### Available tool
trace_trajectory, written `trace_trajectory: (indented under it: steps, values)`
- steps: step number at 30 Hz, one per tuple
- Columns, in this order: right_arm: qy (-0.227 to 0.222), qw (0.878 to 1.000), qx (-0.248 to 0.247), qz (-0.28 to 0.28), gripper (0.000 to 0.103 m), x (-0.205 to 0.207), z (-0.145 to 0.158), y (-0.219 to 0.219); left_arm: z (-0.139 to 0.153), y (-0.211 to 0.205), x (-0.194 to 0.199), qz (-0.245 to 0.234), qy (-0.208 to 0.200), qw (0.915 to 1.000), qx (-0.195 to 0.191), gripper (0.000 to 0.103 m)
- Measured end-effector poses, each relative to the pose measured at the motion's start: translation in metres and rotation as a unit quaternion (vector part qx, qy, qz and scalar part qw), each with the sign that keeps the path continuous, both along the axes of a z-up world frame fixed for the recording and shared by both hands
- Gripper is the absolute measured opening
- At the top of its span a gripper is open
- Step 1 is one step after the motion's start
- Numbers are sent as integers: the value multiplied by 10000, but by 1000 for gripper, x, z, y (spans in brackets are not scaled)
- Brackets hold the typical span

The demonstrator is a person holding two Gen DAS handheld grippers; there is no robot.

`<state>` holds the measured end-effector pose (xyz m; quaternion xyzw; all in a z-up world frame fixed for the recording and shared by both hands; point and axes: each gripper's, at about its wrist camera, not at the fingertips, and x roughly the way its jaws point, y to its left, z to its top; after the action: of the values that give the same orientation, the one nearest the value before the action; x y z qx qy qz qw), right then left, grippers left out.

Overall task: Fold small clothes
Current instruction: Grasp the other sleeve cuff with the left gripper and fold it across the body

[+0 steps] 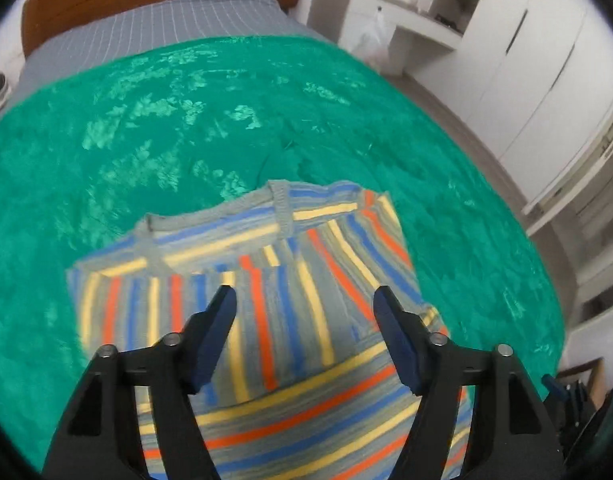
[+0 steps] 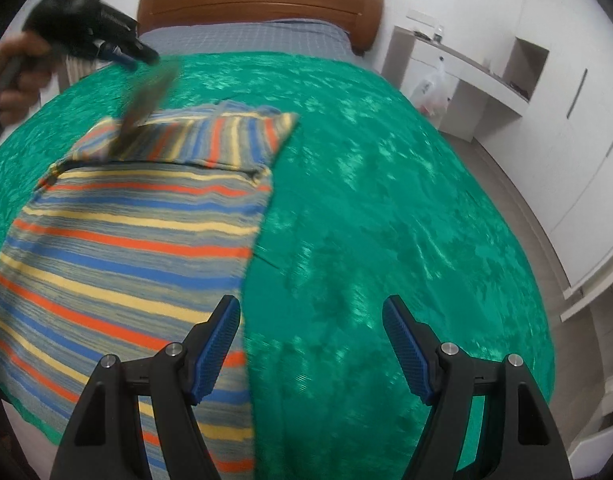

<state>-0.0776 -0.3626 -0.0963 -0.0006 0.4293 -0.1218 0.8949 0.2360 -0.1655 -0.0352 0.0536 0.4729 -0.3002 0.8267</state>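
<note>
**Striped top part-folded, both grippers empty**

Left wrist: we see the top (image 1: 266,300) flat on the green blanket (image 1: 146,120) on the bed, sleeves folded in over the body, probably to narrow it for the next fold. Left gripper (image 1: 304,294) hovers above it, jaws wide, nothing between them.

Right wrist: right gripper (image 2: 310,304) stands wide and empty over the top's right edge (image 2: 246,264), likely lining up a grab. The left gripper shows blurred at the far left.
</note>
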Motion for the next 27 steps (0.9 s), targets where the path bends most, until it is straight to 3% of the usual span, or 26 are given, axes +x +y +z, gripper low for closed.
trace_trajectory:
  steps: [3, 6, 9, 14, 16, 17, 20, 24, 27]
  values:
    - [-44, 9998, 103, -190, 73, -8, -2, -14, -4, 39, 18, 419, 79, 9988, -241, 74]
    - [2, 9994, 206, -277, 73, -9, -8, -23, -13, 94, 40, 1215, 66, 9926, 70, 73]
    - [55, 9993, 266, -270, 73, -4, -12, -24, -39, 146, 56, 1885, 327, 9806, 422, 71]
    - [33, 9998, 179, -122, 73, 2, -13, -12, -87, 170, 69, 1923, 1173, 9737, 338, 69]
    - [44, 9999, 129, -54, 73, 3, -12, -6, -98, 167, 67, 1759, 1268, 9760, 213, 14]
    - [55, 9999, 108, -24, 73, 4, -11, -4, -98, 167, 66, 1730, 1291, 9762, 191, 4]
    - [53, 10000, 56, -9, 73, 5, -9, -2, -90, 178, 59, 2024, 954, 9744, 211, 4]
    - [104, 9999, 20, 98, 73, 13, -9, 1, -107, 187, 60, 2232, 959, 9697, 244, 5]
    - [221, 9995, -27, 218, 73, 26, -6, 8, -109, 186, 58, 2314, 911, 9682, 276, 13]
